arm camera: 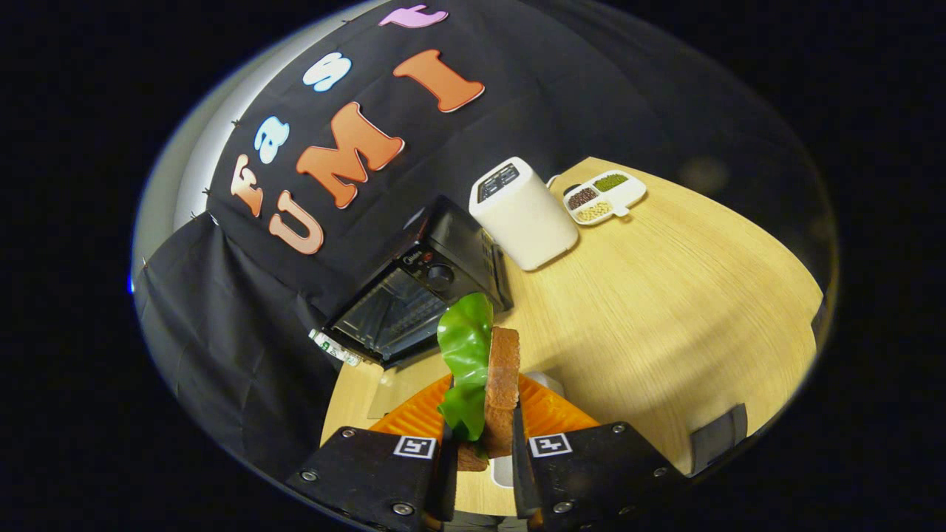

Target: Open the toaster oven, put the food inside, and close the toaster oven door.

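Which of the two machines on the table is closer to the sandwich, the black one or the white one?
The black toaster oven. It sits just beyond the sandwich held between the gripper fingers; the white toaster stands farther back, beside the sectioned dish.

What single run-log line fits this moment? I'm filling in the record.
phase: carrying food | gripper: shut on sandwich | toaster oven: beyond fingers, door open | table: white appliance, divided dish

matt wood-grain table (pixel 665 295), glossy toaster oven (pixel 421 288)
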Motion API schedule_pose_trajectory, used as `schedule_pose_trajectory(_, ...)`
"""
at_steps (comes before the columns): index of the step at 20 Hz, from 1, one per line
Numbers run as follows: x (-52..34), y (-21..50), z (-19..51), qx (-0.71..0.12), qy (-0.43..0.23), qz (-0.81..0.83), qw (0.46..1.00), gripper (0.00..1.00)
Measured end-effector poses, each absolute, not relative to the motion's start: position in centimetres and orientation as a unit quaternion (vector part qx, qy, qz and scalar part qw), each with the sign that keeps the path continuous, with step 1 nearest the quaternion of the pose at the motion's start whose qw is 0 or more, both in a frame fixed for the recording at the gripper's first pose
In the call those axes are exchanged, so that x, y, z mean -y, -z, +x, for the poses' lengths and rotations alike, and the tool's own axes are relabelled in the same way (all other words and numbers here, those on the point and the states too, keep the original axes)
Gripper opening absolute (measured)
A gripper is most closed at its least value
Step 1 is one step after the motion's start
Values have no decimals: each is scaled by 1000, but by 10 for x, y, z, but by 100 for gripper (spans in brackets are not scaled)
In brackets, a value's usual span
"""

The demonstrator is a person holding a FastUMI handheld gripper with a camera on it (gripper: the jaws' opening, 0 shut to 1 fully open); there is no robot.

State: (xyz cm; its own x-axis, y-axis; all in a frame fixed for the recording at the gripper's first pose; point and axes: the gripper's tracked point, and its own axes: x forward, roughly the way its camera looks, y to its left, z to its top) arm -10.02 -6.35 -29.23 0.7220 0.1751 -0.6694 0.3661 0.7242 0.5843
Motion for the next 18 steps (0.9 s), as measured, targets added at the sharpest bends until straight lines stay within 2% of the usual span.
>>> schedule_pose_trajectory(11,-33,299,-10,-329,8,416,848,31)
schedule_pose_trajectory(18,-74,323,41,-306,36,448,839,32)
